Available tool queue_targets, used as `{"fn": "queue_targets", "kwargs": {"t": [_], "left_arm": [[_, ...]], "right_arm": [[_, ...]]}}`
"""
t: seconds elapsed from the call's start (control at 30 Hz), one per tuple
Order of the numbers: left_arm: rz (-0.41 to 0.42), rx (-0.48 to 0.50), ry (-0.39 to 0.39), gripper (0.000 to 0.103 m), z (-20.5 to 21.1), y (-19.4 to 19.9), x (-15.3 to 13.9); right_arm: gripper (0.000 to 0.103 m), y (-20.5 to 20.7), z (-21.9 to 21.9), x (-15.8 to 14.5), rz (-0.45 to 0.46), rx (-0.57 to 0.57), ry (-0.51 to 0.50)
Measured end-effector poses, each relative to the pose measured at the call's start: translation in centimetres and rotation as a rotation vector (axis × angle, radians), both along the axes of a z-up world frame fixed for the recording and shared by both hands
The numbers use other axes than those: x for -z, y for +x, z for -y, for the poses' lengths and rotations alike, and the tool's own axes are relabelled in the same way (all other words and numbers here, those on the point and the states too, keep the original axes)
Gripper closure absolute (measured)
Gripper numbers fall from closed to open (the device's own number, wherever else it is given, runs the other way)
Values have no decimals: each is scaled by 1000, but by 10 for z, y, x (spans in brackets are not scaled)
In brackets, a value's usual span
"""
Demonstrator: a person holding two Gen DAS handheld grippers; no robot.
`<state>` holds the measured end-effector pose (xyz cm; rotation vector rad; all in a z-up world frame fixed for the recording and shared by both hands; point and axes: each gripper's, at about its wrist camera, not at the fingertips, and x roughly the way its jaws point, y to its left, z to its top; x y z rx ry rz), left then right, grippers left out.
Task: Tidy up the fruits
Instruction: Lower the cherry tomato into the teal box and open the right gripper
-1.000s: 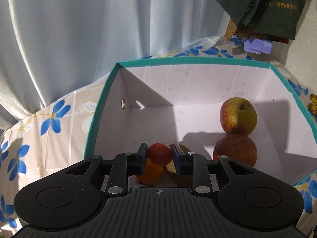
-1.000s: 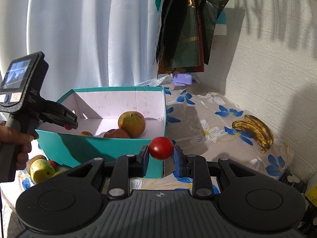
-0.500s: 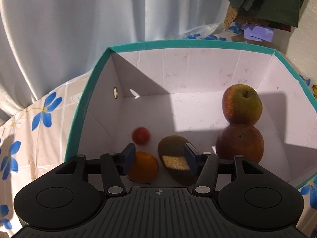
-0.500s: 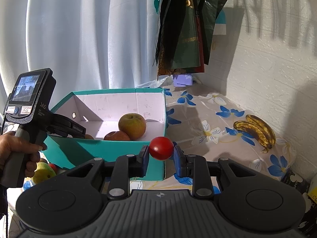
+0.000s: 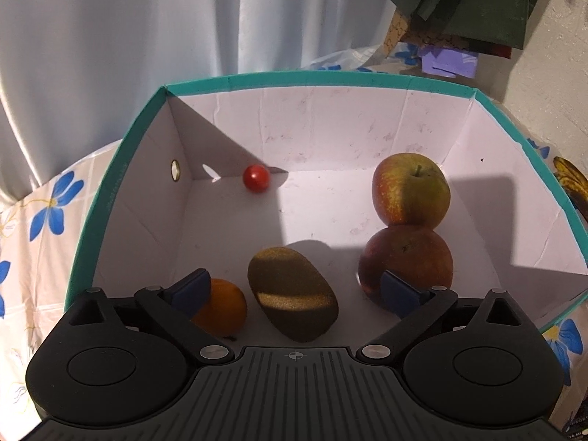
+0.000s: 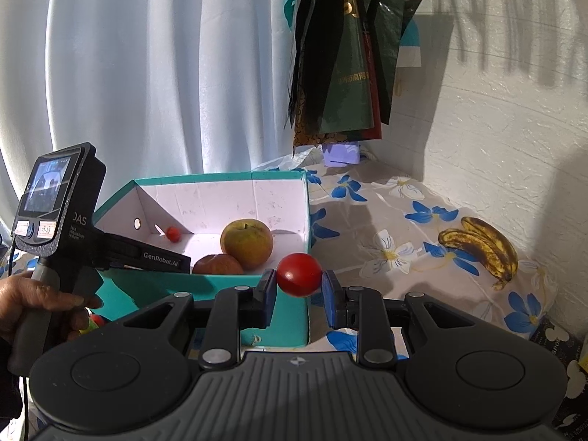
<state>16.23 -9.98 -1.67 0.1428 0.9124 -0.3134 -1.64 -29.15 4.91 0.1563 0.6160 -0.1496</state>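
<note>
Box (image 5: 316,84) holds two apples, one kiwi, one orange, one tomato; left jaws opening, empty; right jaws grip another tomato (image 6: 298,274).

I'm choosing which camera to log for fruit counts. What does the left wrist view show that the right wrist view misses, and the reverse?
Only the left wrist view: the orange and the kiwi on the box floor, between the opening jaws of the left gripper, which pinch nothing.

Only the right wrist view: the right gripper shut on a red tomato, a person's hand on the other gripper's handle, and the whole banana bunch on the tablecloth.

Both: the teal box, two apples, and a small tomato at its back wall.
</note>
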Motion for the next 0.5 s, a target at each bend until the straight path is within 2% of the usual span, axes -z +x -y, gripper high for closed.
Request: {"fn": "queue_targets", "kwargs": {"t": [0.13, 0.23, 0.33, 0.5], "left_arm": [[37, -12, -30, 0, -2, -4, 0], [28, -27, -41, 0, -2, -3, 1], [1, -26, -34, 0, -1, -1, 0], [3, -28, -34, 0, -1, -2, 1]], "right_arm": [[77, 12, -4, 4, 37, -15, -1], [77, 26, -8, 10, 59, -30, -6], [77, 41, -9, 20, 47, -29, 8], [77, 51, -10, 29, 42, -29, 12]]}}
